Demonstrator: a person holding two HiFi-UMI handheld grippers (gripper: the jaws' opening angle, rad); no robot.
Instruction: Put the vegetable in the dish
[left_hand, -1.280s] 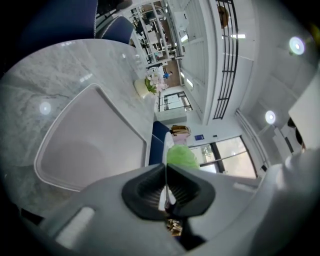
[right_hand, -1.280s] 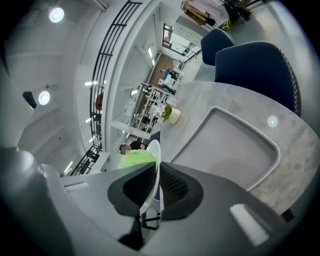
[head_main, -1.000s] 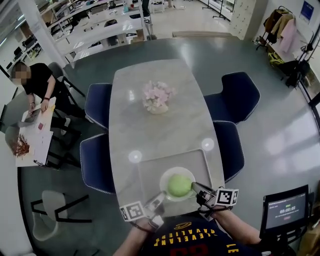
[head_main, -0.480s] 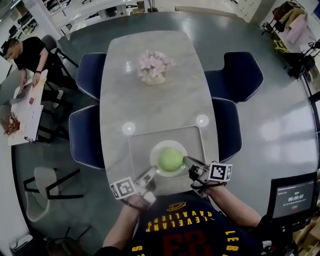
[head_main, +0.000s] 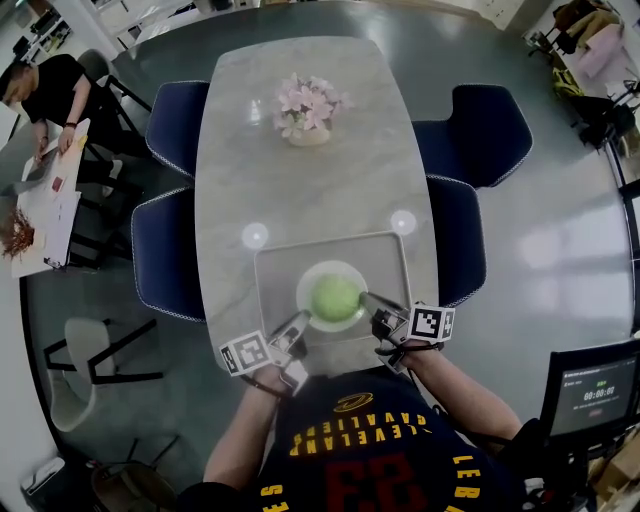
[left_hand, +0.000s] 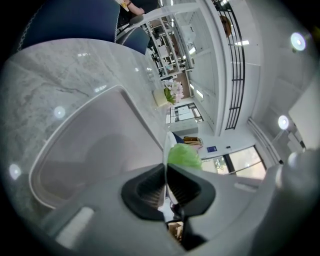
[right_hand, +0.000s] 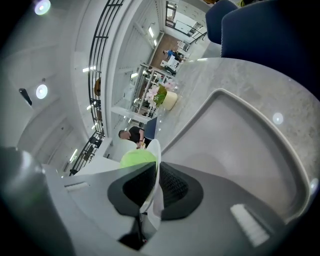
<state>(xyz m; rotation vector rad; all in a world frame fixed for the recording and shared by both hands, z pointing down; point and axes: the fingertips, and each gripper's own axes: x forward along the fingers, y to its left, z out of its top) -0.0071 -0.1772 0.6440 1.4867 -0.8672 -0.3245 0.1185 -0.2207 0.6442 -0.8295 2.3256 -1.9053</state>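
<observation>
A round green vegetable (head_main: 335, 297) lies in a white dish (head_main: 318, 275), which sits on a grey tray (head_main: 275, 262) at the near end of the marble table. My left gripper (head_main: 298, 322) has the dish's left rim (left_hand: 165, 150) between its pads, and its jaws are opening. Still touching the rim, the pads (left_hand: 150, 186) frame the vegetable (left_hand: 184, 155) just beyond them. My right gripper (head_main: 368, 300) is shut on the dish's right rim (right_hand: 154, 150), and the vegetable (right_hand: 136, 158) shows behind that rim.
A vase of pink flowers (head_main: 308, 108) stands at the far end of the table. Blue chairs (head_main: 170, 250) line both long sides. A person (head_main: 45, 90) sits at another table at the far left. A monitor (head_main: 598, 385) stands at the near right.
The head view has tilted, so the table sits higher in the picture. Both grippers stay on the dish's rim, and the dish with the vegetable stays on the tray.
</observation>
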